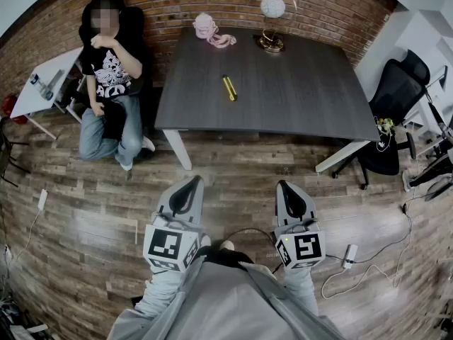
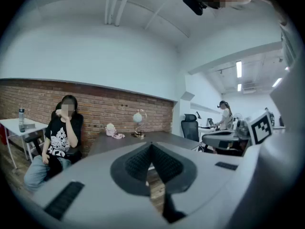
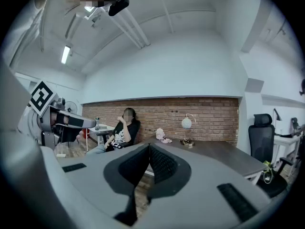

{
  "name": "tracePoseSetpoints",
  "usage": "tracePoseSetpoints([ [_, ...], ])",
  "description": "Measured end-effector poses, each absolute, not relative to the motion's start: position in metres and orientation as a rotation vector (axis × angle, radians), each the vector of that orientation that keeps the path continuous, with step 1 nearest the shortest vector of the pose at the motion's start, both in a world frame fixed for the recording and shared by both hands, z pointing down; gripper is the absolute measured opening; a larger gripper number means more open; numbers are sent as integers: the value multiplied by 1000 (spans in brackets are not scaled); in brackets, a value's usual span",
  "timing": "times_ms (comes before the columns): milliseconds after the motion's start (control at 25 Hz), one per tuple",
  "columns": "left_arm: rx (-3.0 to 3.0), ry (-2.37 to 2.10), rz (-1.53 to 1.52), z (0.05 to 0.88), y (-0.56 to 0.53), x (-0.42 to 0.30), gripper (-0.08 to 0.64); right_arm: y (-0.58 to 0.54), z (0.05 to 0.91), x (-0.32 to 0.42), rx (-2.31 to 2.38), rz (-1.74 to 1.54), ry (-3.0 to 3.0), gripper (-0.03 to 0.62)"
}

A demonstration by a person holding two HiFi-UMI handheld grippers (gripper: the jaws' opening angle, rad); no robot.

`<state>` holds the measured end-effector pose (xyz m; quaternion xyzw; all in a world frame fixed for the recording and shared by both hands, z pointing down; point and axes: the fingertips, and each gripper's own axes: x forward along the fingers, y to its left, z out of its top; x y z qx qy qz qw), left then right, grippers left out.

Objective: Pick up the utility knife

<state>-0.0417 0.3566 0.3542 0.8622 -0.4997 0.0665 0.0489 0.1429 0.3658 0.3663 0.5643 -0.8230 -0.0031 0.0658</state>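
A yellow and black utility knife (image 1: 229, 88) lies near the middle of the dark table (image 1: 304, 98). Both grippers hang over the wooden floor, well short of the table's near edge. My left gripper (image 1: 192, 183) is shut with nothing in it, and its jaws meet at the tip (image 2: 151, 145). My right gripper (image 1: 283, 186) is shut and empty too, jaws together at the tip (image 3: 149, 145). In both gripper views the table top shows edge-on and the knife cannot be made out.
A person (image 1: 110, 76) sits left of the table by the brick wall. A pink object (image 1: 210, 30) and a globe lamp (image 1: 272, 21) stand at the table's far edge. A black office chair (image 1: 396, 112) is at the right, a white side table (image 1: 42, 83) at the left. Cables (image 1: 354, 261) lie on the floor.
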Motion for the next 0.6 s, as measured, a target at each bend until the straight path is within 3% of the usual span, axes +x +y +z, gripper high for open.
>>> tracePoseSetpoints([
  [600, 2603, -1537, 199, 362, 345, -30, 18, 353, 373, 155, 1692, 30, -2519, 20],
])
